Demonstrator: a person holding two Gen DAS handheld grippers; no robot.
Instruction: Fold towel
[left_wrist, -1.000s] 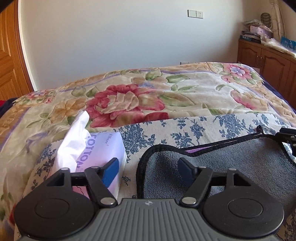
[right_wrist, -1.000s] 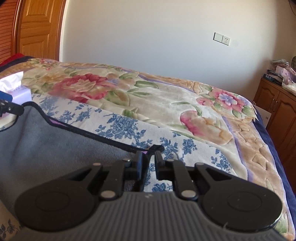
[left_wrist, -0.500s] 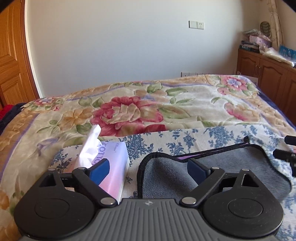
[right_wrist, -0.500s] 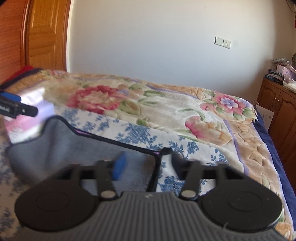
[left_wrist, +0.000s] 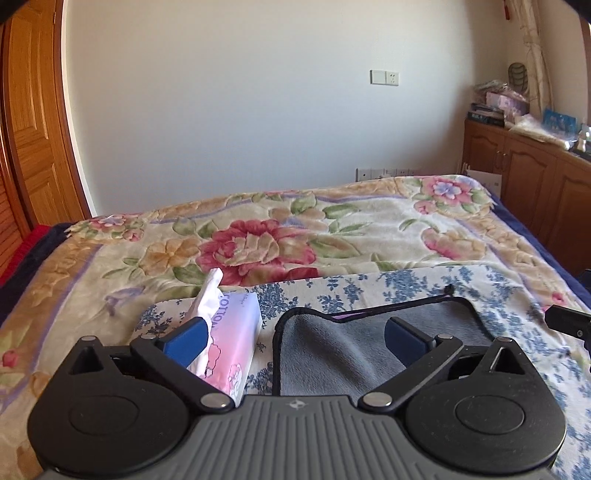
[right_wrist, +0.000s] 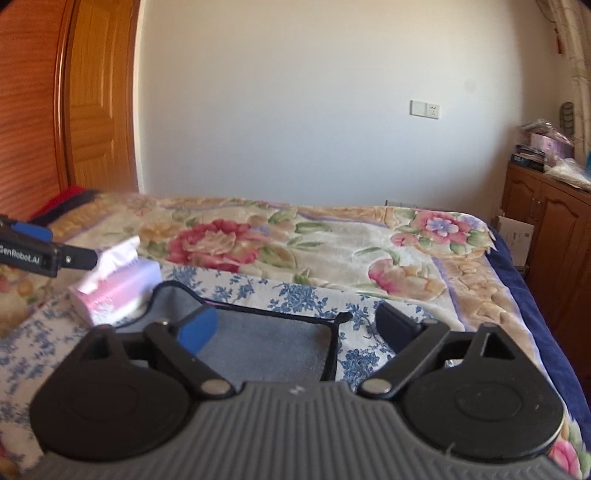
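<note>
Both wrist cameras sit low over the bed (left_wrist: 332, 221), looking forward along their own fingers toward the far wall. The left view looks from the left, close behind the tissue box (left_wrist: 231, 343); the right from further right. They share the grey towel (right_wrist: 266, 343) (and the tissue box).
</note>
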